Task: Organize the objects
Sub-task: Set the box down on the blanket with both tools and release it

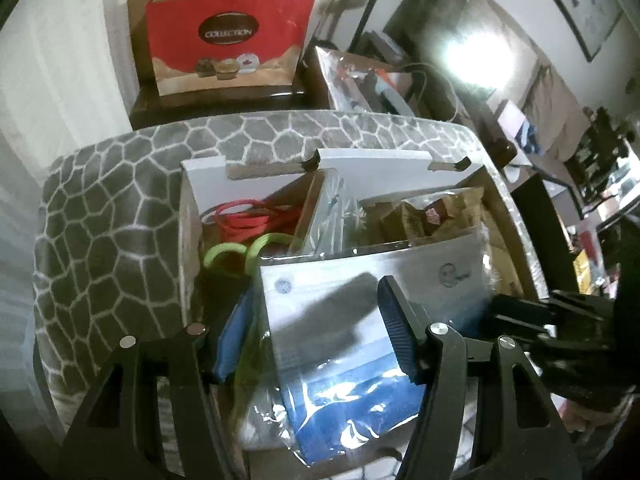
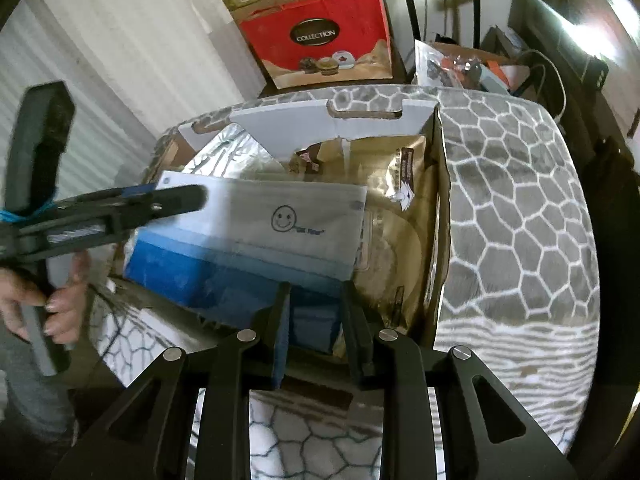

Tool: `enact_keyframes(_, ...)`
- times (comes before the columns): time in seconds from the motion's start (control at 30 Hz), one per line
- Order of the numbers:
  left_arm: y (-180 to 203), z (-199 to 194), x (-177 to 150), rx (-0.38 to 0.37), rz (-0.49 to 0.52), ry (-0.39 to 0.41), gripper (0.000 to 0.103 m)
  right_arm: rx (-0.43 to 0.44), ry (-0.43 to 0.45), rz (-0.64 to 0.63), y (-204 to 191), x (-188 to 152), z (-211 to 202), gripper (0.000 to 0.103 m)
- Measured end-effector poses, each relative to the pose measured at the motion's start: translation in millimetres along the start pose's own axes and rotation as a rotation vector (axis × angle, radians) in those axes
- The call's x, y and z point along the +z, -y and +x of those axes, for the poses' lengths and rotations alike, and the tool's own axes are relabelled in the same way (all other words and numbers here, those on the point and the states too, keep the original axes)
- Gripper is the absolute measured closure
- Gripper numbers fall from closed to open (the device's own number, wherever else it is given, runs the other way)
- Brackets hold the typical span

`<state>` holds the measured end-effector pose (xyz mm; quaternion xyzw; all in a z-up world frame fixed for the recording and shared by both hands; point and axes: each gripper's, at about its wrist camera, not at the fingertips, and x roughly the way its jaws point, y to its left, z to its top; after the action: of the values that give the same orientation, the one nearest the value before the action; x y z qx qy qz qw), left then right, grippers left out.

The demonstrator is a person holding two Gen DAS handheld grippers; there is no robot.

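Note:
A clear-wrapped pack of blue face masks (image 1: 360,320) lies across the top of an open cardboard box (image 1: 188,216) on a grey stone-patterned blanket. My left gripper (image 1: 308,320) straddles the pack's left part with fingers wide apart; in the right wrist view it (image 2: 160,200) reaches in from the left over the pack's (image 2: 256,240) top corner. My right gripper (image 2: 316,320) has its fingers on either side of the pack's near end, partly closed; contact is unclear. The box (image 2: 440,184) also holds a gold pouch (image 2: 396,184), red cords (image 1: 244,220) and green handles (image 1: 232,252).
A red "Collection" gift bag (image 1: 228,40) stands on a dark stand behind the blanket (image 1: 108,216). A box of wrapped items (image 1: 360,80) and a dark screen sit at the back right. White wall panels are on the left. The blanket (image 2: 520,216) spreads right of the box.

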<state>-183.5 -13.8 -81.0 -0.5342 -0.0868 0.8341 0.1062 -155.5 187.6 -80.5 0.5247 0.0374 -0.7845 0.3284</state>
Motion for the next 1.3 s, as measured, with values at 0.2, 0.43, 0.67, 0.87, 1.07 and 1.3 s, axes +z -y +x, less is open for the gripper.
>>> enact_keyframes(0.2, 2, -20, -2, -0.056, 0.019, 0.071, 0.045, 0.019, 0.107, 0.011, 2, 8, -30, 0.069)
enact_keyframes(0.43, 7, -62, -5, -0.041, 0.049, 0.173, 0.044, 0.021, 0.175, 0.012, 0, 14, -55, 0.064)
enact_keyframes(0.67, 8, -90, -21, -0.033, 0.050, 0.221, 0.034, 0.013, 0.207, 0.055, 12, 5, -64, 0.064)
enact_keyframes(0.87, -3, -99, -40, -0.039, 0.005, 0.241, 0.029, -0.042, 0.226, 0.104, 31, -8, -68, 0.058)
enact_keyframes(1.07, -19, -93, -52, -0.042, -0.055, 0.221, 0.029, -0.047, 0.190, 0.127, 34, -19, -48, 0.058)
enact_keyframes(1.3, -16, -96, -61, 0.007, -0.056, 0.235, 0.028, -0.103, 0.185, 0.078, 15, -24, -37, 0.055)
